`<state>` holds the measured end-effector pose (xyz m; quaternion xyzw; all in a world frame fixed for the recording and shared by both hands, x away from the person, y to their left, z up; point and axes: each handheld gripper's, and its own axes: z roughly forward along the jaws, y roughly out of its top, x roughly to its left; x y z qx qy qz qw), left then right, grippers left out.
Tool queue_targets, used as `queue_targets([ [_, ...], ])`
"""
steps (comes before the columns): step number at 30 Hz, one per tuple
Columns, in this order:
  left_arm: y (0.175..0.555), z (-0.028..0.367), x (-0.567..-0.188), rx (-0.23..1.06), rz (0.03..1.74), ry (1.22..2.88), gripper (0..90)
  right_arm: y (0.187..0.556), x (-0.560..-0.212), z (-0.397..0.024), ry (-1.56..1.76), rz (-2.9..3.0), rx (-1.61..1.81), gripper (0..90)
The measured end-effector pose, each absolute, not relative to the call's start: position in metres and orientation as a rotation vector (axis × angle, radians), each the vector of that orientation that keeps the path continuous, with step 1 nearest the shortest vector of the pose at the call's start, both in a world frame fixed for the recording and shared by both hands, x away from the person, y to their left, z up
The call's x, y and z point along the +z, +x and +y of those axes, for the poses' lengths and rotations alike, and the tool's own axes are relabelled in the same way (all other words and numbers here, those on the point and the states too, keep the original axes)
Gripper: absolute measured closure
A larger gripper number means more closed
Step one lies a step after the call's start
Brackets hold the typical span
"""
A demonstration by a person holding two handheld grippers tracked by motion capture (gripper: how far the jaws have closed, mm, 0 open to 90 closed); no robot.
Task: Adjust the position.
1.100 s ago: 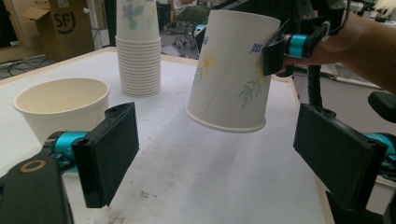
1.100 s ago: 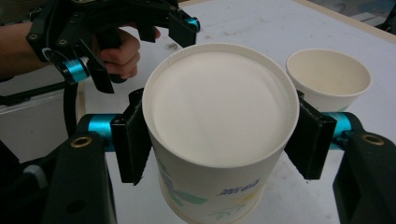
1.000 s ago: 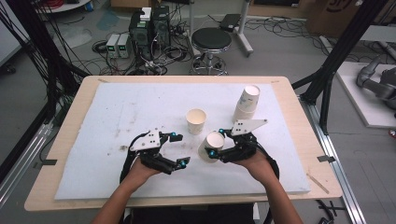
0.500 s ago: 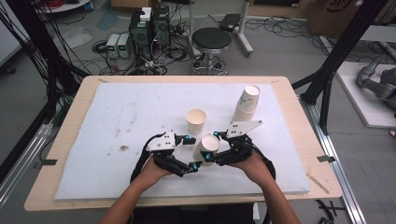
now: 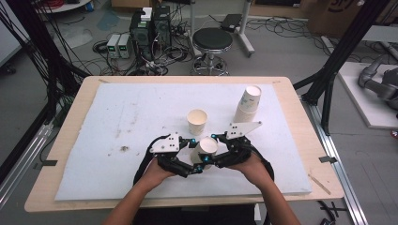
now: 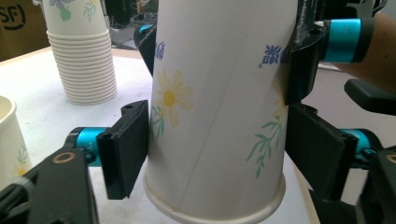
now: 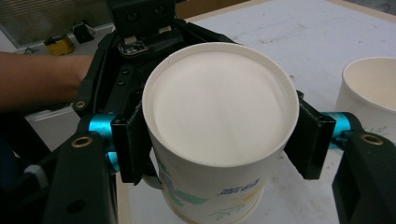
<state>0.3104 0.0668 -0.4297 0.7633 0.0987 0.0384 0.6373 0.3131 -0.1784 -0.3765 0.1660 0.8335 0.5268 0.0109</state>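
Both grippers grip one paper cup [image 5: 204, 149], held above the near middle of the white mat [image 5: 117, 117]. The right gripper [image 5: 224, 151] clamps it near the rim. The left gripper [image 5: 190, 157] has just been closing, and its pads [image 6: 128, 149] now press the lower wall. The likely step is a handover or pulling nested cups apart: grip lightly to avoid crushing the cup wall. A single cup [image 5: 197, 121] stands just beyond, and the cup stack [image 5: 248, 104] far right. Open mat lies to the left.

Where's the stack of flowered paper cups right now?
In the high view, the stack of flowered paper cups stands at the white mat's far right, right of the single open paper cup.
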Motion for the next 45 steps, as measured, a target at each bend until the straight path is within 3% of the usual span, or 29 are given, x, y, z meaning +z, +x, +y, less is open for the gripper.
queue_targets([
  [12, 0.31, 0.069, -0.428, 0.084, 0.223, 1.754, 31.2, 0.313, -0.377, -0.178, 0.528, 2.594, 1.66, 33.5],
  [16, 0.31, 0.071, -0.424, 0.08, 0.219, 1.77, 31.9, 0.314, -0.378, -0.177, 0.58, 2.57, 1.688, 19.5],
  [31, 0.314, 0.076, -0.397, 0.103, 0.172, 2.076, 32.2, 0.31, -0.377, -0.174, 0.444, 2.599, 1.592, 19.5],
  [45, 0.318, 0.076, -0.387, 0.059, 0.133, 2.262, 32.1, 0.313, -0.373, -0.17, 0.348, 2.687, 1.417, 19.5],
])
